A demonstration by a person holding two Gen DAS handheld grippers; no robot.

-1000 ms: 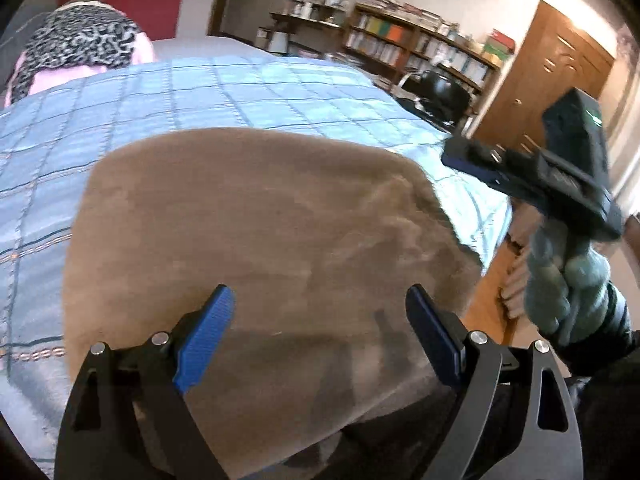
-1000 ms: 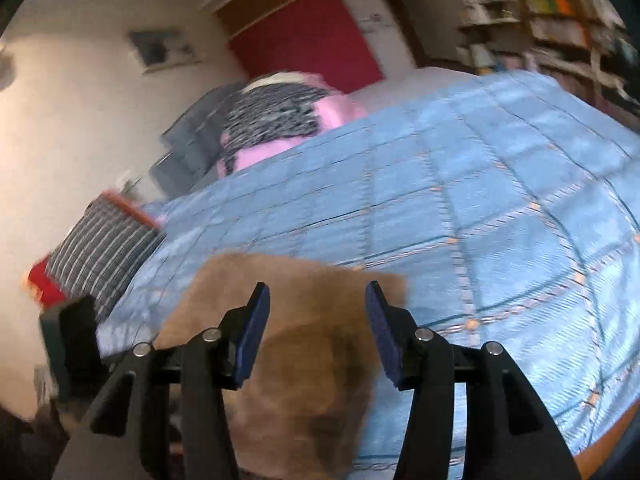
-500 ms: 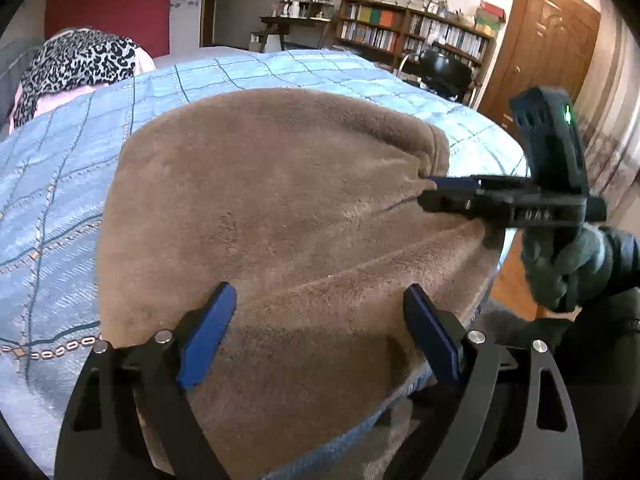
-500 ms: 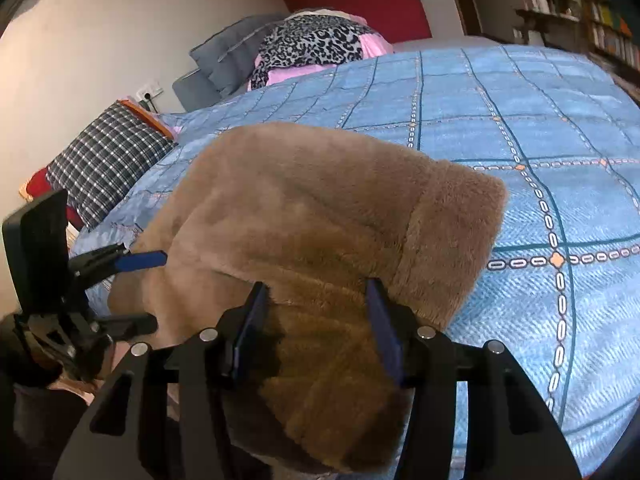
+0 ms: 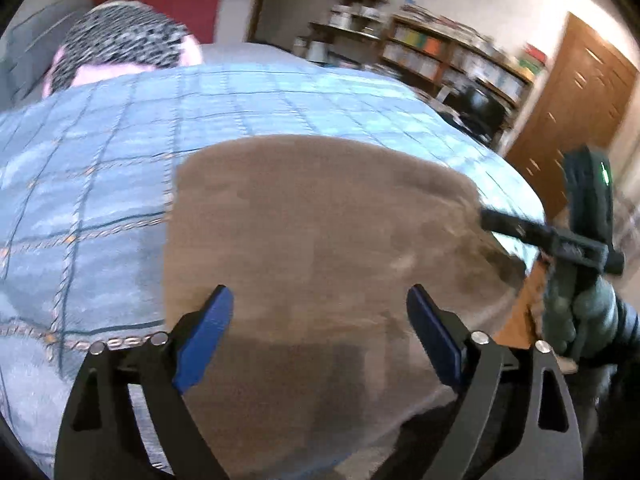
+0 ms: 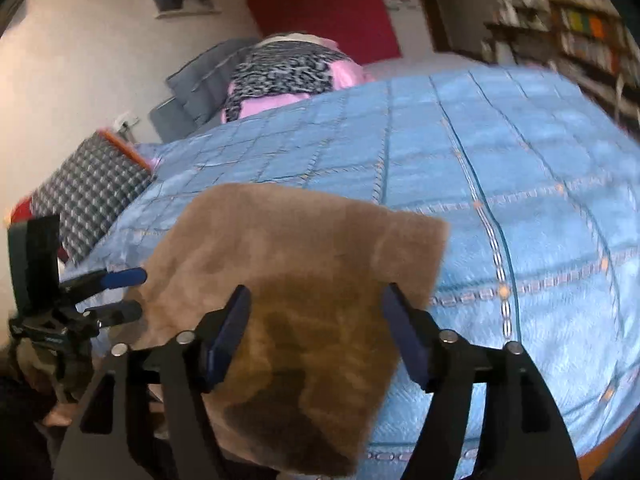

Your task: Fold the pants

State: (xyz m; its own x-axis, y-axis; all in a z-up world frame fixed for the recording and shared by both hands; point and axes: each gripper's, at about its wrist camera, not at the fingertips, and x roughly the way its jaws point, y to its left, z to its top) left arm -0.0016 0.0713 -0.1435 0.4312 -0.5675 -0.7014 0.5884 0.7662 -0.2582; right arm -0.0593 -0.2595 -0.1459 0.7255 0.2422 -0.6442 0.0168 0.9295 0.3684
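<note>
Pants [image 5: 320, 248] of brown fleecy fabric lie folded into a rough rectangle on the blue quilted checked bedspread [image 5: 100, 184], at the near edge of the bed, their near end drooping over that edge. Waistband, legs and hems cannot be told apart, since the plush surface blurs into one mass and its lower part is cut off behind the black frames of the tongs.

In the left wrist view the left tongs [image 5: 320, 332] stand wide apart over the cloth, their blue pads clear of it and gripping nothing; the jaws have just been opening further. The right tongs [image 6: 316, 332] have likewise just been opening and now stand apart above the pants with the fabric showing between the pads, not pinched.

A gloved right hand [image 5: 576, 320] grips the right tool's handle at the right of the left view; the rest of the person is out of frame. At the head of the bed a leopard-print and pink bundle [image 6: 284, 76] is smeared by motion. A checked pillow [image 6: 88, 196] lies at the left edge.
</note>
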